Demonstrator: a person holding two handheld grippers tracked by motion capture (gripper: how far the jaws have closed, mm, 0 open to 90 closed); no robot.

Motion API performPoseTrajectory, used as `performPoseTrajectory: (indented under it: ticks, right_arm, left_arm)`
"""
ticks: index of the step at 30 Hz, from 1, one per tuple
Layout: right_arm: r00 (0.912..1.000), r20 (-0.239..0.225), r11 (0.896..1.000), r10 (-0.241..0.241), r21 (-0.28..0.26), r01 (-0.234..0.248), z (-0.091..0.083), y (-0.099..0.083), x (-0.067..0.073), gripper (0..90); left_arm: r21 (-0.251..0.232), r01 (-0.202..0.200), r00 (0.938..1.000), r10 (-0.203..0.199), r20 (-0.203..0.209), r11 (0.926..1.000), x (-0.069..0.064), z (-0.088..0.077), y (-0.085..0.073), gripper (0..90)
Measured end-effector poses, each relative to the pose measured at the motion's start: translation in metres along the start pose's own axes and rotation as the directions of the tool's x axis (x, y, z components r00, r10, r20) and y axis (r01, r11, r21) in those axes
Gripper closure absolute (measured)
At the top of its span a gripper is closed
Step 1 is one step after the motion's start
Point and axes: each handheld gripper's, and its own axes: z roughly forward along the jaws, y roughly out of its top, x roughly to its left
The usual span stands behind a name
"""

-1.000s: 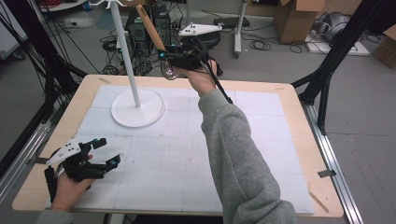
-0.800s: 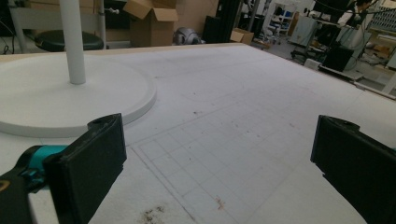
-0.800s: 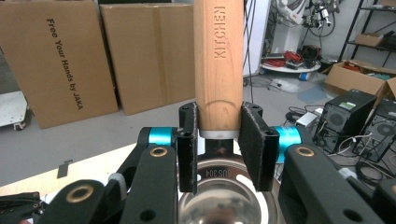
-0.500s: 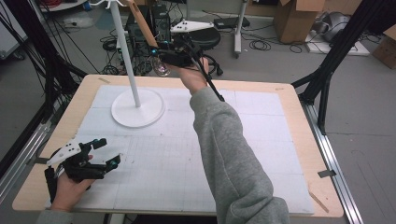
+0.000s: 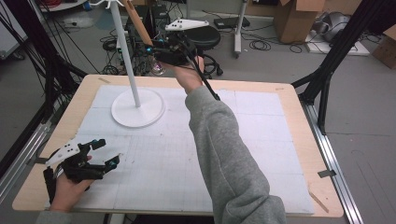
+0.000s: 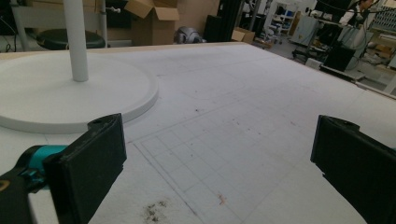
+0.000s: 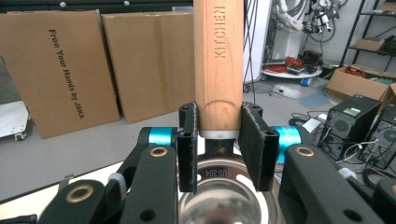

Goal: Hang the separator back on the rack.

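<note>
Utensil: a wooden-handled kitchen utensil [image 7: 218, 65] with a steel bowl end stands between my right gripper's [image 7: 219, 149] pads; the handle's lower end is clamped from both sides, the steel part just below them.
Place of utensil: in the high view I hold the utensil [image 5: 140, 25] raised above the table's [image 5: 289, 100] far edge, beside the pole of the white stand [image 5: 135, 105].
Right gripper: narrow, pressing on the wooden handle.
Left gripper: my left gripper [image 5: 95, 156] rests near the table's near-left corner, jaws wide, nothing between them.
Containers: the steel bowl end; I cannot tell its contents.
Count: one utensil, one stand, two grippers.
</note>
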Motion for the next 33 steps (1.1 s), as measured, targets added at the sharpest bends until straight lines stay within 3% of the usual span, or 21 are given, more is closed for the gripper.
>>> performPoseTrajectory:
  ticks: [20, 33]
  right_arm:
    - [0.9990, 0.045, 1.000, -0.004, -0.004, 0.004, 0.0039, -0.0010, 0.0015, 69.9]
    - [0.9991, 0.042, 1.000, 0.002, 0.008, -0.003, 0.0093, -0.0038, -0.0008, 69.8]
  left_arm:
    - [0.003, 0.003, 1.0000, -0.003, 0.002, 1.0000, 0.0000, 0.0000, -0.0004, 3.7]
    - [0.006, 0.001, 1.0000, -0.001, 0.005, 1.0000, 0.0003, 0.0002, -0.0006, 3.8]
